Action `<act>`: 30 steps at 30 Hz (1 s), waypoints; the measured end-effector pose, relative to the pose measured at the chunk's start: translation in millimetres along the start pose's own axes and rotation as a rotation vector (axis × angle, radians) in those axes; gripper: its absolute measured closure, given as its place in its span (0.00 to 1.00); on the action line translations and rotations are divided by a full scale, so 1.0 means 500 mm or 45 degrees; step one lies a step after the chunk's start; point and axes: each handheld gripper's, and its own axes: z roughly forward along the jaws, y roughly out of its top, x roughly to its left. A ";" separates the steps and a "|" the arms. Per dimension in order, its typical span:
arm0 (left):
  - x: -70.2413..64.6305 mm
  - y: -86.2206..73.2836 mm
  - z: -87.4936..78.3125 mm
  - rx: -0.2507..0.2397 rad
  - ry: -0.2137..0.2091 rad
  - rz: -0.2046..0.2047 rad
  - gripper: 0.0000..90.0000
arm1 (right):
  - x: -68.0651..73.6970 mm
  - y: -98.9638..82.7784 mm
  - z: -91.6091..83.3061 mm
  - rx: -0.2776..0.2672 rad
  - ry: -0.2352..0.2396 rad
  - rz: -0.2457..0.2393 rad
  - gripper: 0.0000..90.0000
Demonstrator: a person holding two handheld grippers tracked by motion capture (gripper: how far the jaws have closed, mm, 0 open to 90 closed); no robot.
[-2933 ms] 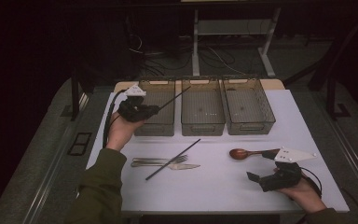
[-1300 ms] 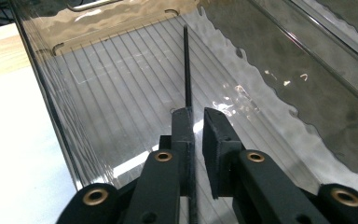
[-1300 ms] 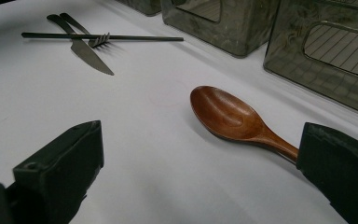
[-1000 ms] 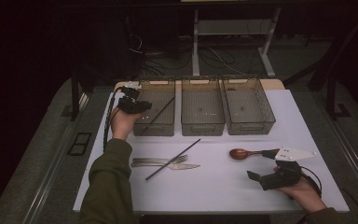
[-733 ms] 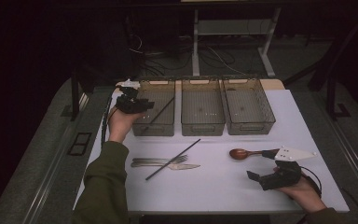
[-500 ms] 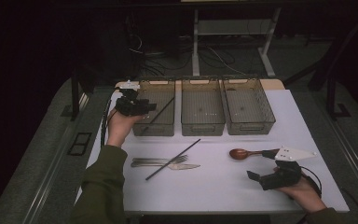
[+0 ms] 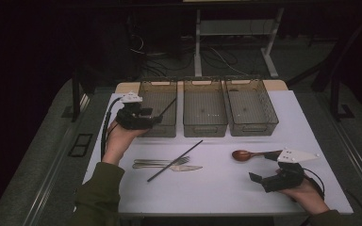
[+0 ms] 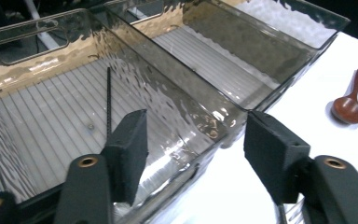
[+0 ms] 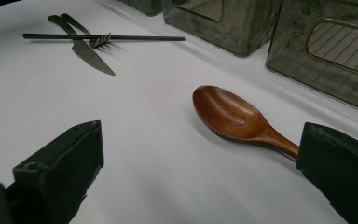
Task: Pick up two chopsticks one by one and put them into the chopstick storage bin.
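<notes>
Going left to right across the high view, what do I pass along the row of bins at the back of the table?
Left gripper → left bin, with a black chopstick leaning in it → middle bin → right bin.

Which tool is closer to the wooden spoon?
The right. The right tool sits just in front of the wooden spoon, jaws open; the left tool is far across the table, at the left bin.
</notes>
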 end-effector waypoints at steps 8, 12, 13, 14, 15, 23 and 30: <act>-0.041 -0.028 -0.011 -0.003 -0.042 0.040 0.37 | 0.002 0.000 0.002 -0.005 0.004 0.009 0.00; -0.058 -0.050 -0.011 0.004 -0.066 0.046 0.36 | 0.002 -0.001 0.003 -0.013 0.009 0.019 0.00; -0.062 -0.055 -0.011 0.004 -0.071 0.047 0.35 | 0.002 -0.001 0.004 -0.019 0.010 0.020 0.00; -0.065 -0.060 -0.011 0.002 -0.079 0.046 0.35 | 0.002 -0.001 0.005 -0.020 0.007 0.021 0.00; -0.069 -0.065 -0.011 0.000 -0.088 0.043 0.35 | 0.001 -0.001 0.006 -0.020 0.009 0.020 0.00; -0.103 -0.102 -0.007 0.015 -0.098 0.056 0.35 | 0.000 0.000 0.007 -0.018 0.020 0.023 0.00; -0.121 -0.135 -0.003 0.026 -0.109 0.053 0.35 | 0.000 0.000 0.003 -0.020 0.016 0.029 0.00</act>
